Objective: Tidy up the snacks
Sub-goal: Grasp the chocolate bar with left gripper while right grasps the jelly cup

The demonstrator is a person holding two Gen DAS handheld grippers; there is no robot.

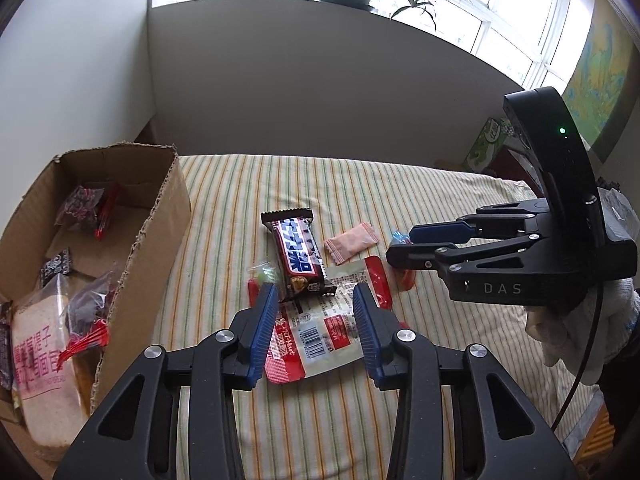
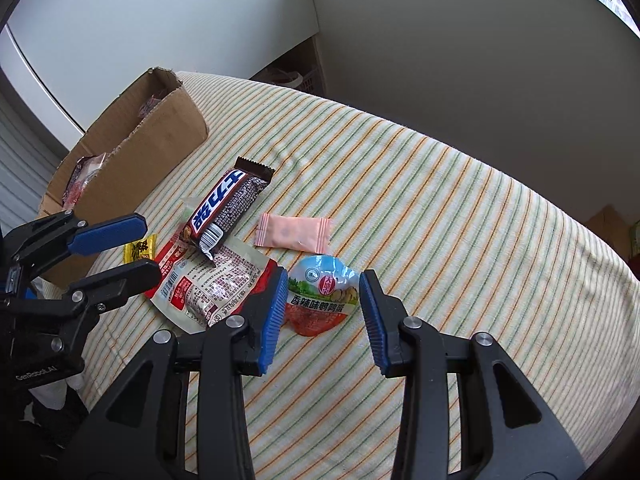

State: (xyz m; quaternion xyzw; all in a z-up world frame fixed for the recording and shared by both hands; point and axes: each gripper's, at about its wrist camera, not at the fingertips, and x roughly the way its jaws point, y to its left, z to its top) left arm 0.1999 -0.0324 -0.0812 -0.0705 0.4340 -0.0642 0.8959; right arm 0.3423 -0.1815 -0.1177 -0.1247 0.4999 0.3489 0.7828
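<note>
Your chocolate bar (image 1: pixel 298 254) covers the top of the red-and-white pouch (image 1: pixel 320 330), and the left fingers (image 1: pixel 262 322) screen its sides. The small green candy (image 1: pixel 262 276) beside it is too blurred to identify. In the cardboard box (image 1: pixel 160 216), the bread bag (image 1: pixel 38 364) runs off the picture's edge. From the right wrist, the box's wall hides most of its contents.

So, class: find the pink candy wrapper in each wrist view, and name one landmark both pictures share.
Left wrist view: the pink candy wrapper lies just right of centre on the striped cloth, right of the chocolate bar.
Right wrist view: the pink candy wrapper lies centre frame, right of the chocolate bar, beyond the round blue-and-red pack.
Shared landmark: the cardboard box, at the left in both.
</note>
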